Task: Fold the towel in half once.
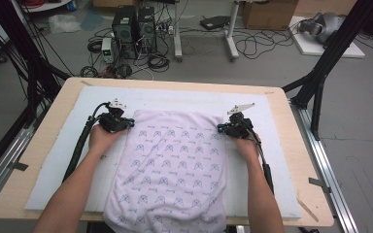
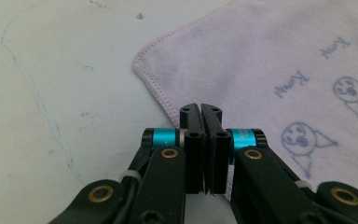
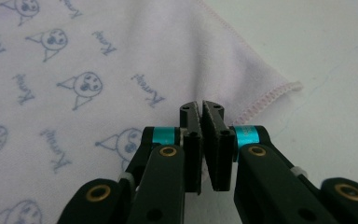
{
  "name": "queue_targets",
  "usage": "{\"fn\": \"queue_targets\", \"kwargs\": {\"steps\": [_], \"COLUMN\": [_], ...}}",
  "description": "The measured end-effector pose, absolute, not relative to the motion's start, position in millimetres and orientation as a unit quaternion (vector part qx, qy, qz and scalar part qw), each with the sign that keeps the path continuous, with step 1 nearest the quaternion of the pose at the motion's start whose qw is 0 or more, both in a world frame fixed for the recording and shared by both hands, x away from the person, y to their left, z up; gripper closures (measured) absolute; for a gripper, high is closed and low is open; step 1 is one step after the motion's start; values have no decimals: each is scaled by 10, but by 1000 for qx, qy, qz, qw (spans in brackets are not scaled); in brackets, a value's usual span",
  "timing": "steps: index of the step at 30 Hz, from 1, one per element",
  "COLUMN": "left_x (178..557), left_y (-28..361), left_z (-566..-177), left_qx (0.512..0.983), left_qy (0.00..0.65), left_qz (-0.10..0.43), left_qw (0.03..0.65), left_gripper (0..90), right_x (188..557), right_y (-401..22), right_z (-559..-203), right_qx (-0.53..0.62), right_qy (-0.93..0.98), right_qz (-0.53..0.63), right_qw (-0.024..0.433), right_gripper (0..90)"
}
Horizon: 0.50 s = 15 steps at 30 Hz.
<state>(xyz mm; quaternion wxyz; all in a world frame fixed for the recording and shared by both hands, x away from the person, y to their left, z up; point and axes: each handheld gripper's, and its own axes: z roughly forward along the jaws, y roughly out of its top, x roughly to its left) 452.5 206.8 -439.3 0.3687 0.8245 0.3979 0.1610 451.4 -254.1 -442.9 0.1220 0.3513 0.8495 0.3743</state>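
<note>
- Towel (image 1: 167,165) lies flat on the white mat (image 1: 58,160), near edge overhanging.
- Left gripper (image 1: 126,124) and right gripper (image 1: 222,128) each pinch a side hem just below a far corner.
- Best lifted evenly, both clamps kept tight.

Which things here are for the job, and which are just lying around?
For the job:
- towel
- left gripper, jaws shut on the towel's far left corner
- right gripper, jaws shut on its far right corner
- white mat under the towel

Just lying around:
- computer towers
- floor cables
- cardboard box
</note>
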Motion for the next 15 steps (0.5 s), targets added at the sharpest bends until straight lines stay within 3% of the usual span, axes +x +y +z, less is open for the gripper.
{"fn": "queue_targets", "kwargs": {"steps": [15], "left_x": [4489], "left_y": [2176], "left_z": [-4258], "left_qx": [814], "left_qy": [395], "left_qz": [147], "left_qw": [399], "left_gripper": [894], "right_x": [4437], "right_y": [-2650], "right_z": [-4213], "right_qx": [342], "right_qy": [839], "right_qz": [408], "right_qw": [116], "right_gripper": [872]}}
